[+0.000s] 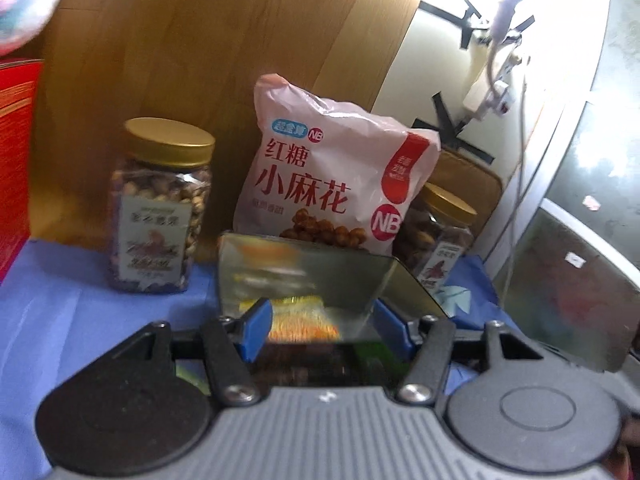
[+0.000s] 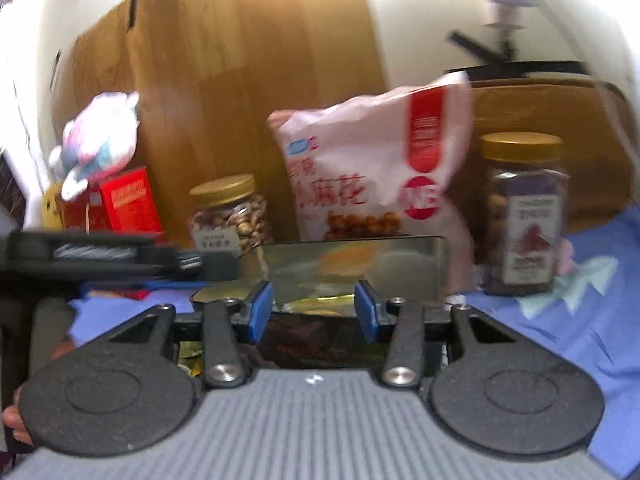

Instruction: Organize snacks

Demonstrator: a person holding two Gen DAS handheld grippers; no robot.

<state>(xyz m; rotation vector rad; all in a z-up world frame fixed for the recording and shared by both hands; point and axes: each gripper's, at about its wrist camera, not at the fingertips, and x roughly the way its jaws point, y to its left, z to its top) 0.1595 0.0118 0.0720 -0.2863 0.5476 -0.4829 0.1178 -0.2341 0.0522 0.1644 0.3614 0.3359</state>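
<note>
A shiny metal tin [image 1: 304,280] with snack packets inside sits on the blue cloth, also in the right wrist view [image 2: 352,268]. My left gripper [image 1: 320,320] has its blue pads against the tin's near wall, apparently shut on it. My right gripper [image 2: 314,312] grips the tin's near wall the same way. Behind the tin a pink snack bag [image 1: 332,172] leans on a wooden board, also in the right wrist view [image 2: 372,168]. A gold-lidded nut jar [image 1: 160,208] stands to its left and another jar [image 1: 436,236] to its right.
A red box [image 1: 16,160] stands at the far left, with a plush toy [image 2: 100,140] on it. The left gripper body [image 2: 100,256] reaches in from the left. The wooden board [image 1: 224,60] and a white wall with cables [image 1: 496,80] close the back.
</note>
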